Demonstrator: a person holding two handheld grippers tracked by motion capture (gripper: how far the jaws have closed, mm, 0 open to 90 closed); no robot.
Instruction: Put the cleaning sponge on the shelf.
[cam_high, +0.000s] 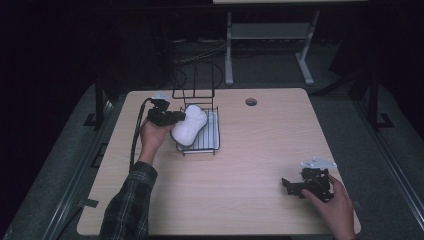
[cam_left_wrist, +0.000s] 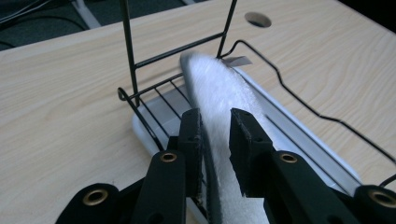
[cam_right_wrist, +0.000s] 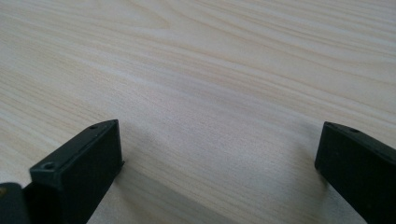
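Observation:
A white, soft-looking oblong pad (cam_high: 191, 126) (cam_left_wrist: 217, 81) stands on edge in a black wire rack (cam_high: 194, 93) (cam_left_wrist: 132, 65), leaning toward its left side. My left gripper (cam_high: 182, 116) (cam_left_wrist: 215, 122) reaches in from the left; its two jaws sit on either side of the pad's near end, and the pad takes up the whole gap between them. My right gripper (cam_high: 286, 185) (cam_right_wrist: 219, 144) rests low over bare wood near the table's front right corner, its jaws wide apart with nothing between them.
The rack sits on a pale tray (cam_high: 212, 131) (cam_left_wrist: 299, 140) at the back left of the wooden table (cam_high: 250, 150). A round cable hole (cam_high: 251, 102) (cam_left_wrist: 258, 19) lies behind it. Beyond the far edge stands the frame of another table (cam_high: 270, 35).

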